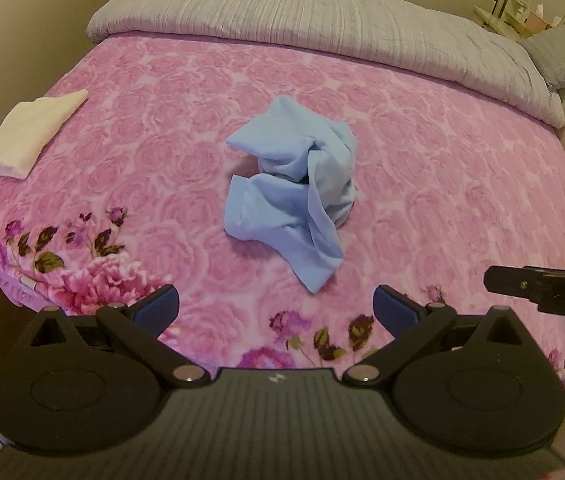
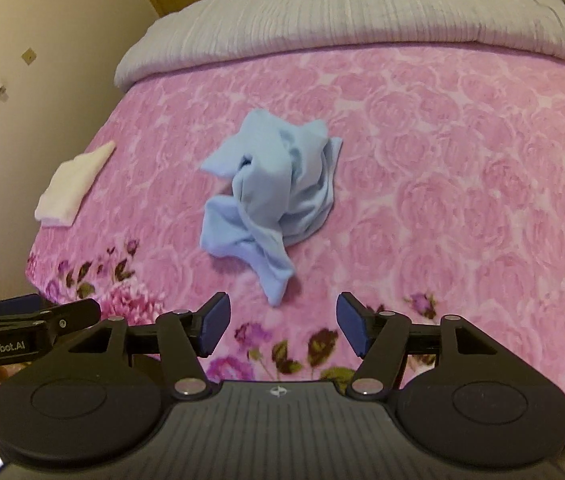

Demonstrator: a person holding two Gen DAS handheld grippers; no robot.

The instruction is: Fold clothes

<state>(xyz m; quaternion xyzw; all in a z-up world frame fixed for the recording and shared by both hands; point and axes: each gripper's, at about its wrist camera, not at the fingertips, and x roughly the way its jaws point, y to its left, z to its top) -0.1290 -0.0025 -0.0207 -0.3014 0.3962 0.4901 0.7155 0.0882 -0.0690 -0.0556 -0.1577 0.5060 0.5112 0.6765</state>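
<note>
A light blue garment (image 1: 294,196) lies crumpled in a heap in the middle of the pink floral bedspread (image 1: 442,168); the right wrist view shows the same garment (image 2: 270,192) with a loose corner pointing toward me. My left gripper (image 1: 276,312) hovers over the bed's near edge, short of the heap, open with nothing between its fingers. My right gripper (image 2: 282,328) is likewise open and empty, just short of the garment's near corner. Each gripper's side shows in the other's view: the right one (image 1: 546,292), the left one (image 2: 30,328).
A folded white cloth (image 1: 30,132) lies near the bed's left edge, also visible as the white cloth (image 2: 70,188) from the right. A rolled grey quilt (image 1: 322,20) runs along the far side of the bed. A cream wall (image 2: 42,60) is on the left.
</note>
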